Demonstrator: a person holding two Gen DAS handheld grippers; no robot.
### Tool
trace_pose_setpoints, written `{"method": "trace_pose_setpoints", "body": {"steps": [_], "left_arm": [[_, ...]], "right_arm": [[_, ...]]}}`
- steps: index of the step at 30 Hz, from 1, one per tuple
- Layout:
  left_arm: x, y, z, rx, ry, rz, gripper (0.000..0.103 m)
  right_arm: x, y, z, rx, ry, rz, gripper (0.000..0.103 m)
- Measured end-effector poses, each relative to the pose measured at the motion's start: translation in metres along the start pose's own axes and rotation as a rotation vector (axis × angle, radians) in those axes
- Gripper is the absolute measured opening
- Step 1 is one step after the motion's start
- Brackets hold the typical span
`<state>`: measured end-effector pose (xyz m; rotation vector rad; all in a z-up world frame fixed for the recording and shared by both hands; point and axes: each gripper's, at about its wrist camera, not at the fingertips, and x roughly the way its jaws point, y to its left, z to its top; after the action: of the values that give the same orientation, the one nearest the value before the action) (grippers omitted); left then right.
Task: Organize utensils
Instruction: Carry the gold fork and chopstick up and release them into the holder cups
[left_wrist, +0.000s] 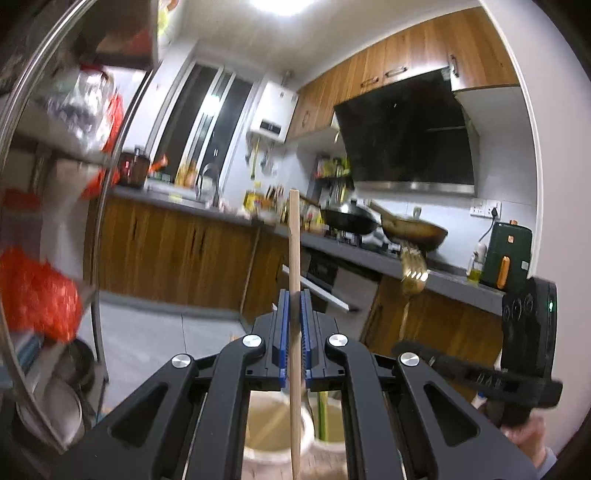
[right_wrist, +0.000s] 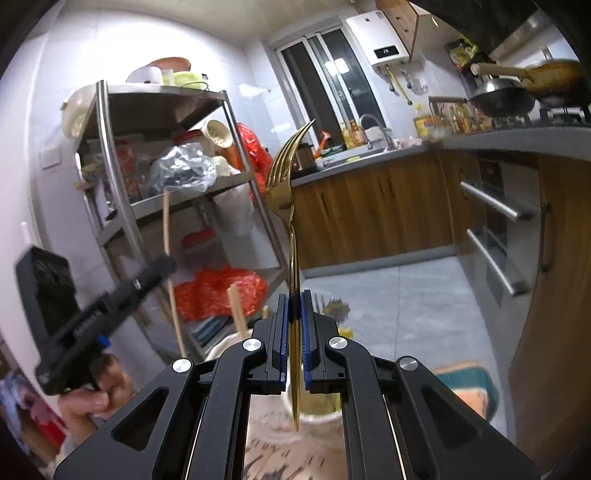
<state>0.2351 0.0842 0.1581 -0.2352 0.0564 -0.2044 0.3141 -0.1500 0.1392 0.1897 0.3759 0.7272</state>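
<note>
A wooden chopstick (left_wrist: 294, 258) is clamped upright between the left gripper (left_wrist: 294, 295) pads. A gold fork (right_wrist: 284, 177) is pinched likewise by the right gripper (right_wrist: 294, 297), tines up.

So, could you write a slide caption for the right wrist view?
Right gripper holding a gold fork upright above a pale utensil cup.

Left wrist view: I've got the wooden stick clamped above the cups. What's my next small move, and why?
Probably lower the left gripper straight down. Its fingers are shut on the wooden chopstick, which hangs upright over the left cup, where another stick already leans. The right gripper holds the gold fork apart.
</note>
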Motion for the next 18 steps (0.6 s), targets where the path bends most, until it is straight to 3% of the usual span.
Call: {"method": "trace_pose_setpoints", "body": {"steps": [6,12,18], "left_arm": [[0.017,-0.004,0.001,0.055,-0.111,0.039,0.006],[0.037,-0.006,-0.039,0.111,-0.041,0.088,0.006],[0.026,-0.004,-0.073,0.146,0.031,0.108,0.006]], "right_arm": [[0.025,-0.001,0.004,-0.017,-0.025,-0.039,0.007],[0.038,-0.007,-0.013,-0.047,0.018,-0.111,0.007],[0.038,-0.007,-0.039,-0.082,0.083,-0.157,0.007]]}}
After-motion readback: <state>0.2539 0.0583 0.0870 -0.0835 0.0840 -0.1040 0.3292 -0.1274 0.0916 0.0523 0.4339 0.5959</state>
